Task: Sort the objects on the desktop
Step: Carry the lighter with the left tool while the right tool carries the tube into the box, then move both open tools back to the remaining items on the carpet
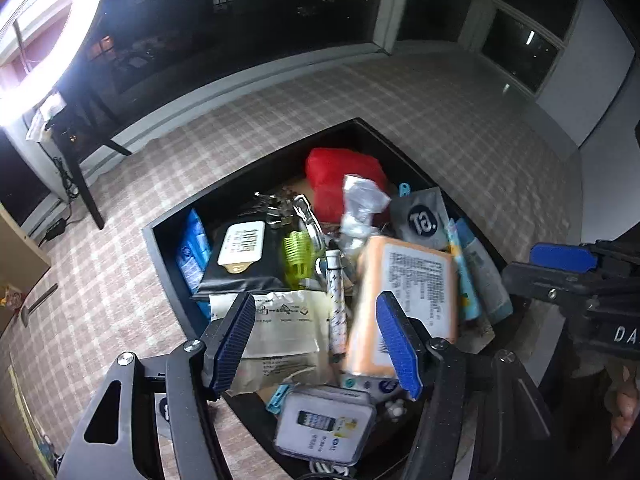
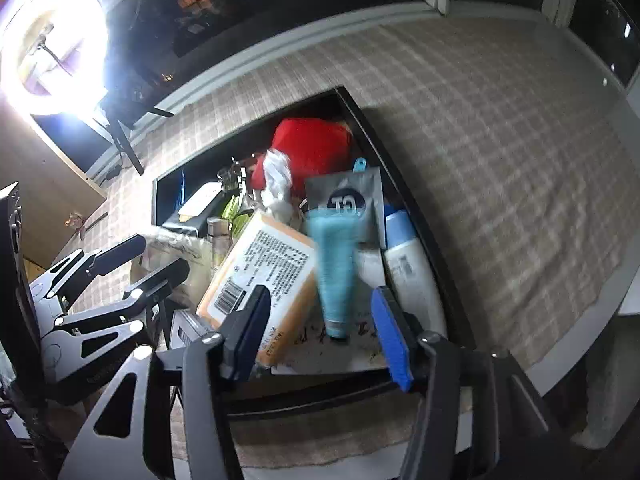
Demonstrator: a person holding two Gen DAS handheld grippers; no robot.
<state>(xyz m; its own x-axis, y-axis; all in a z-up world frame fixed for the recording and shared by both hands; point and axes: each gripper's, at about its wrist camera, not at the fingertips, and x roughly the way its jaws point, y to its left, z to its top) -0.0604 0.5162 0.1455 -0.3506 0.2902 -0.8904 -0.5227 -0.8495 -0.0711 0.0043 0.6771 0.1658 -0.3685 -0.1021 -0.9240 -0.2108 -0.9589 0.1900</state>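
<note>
Motion blur smears the light-blue plastic tube [image 2: 335,276] and the orange rectangular pack [image 1: 404,304]; the pack's label print is unreadable. The black open-topped storage box [image 1: 168,248] is heaped, so lower items are largely covered: the red fabric pouch [image 1: 340,176] shows only in part. The white-labelled clear plastic case [image 1: 324,426] is blurred, its text illegible.

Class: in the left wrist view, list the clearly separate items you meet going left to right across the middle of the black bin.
blue packet → black wipes pack → green clip → orange pack → pale blue tube
</note>
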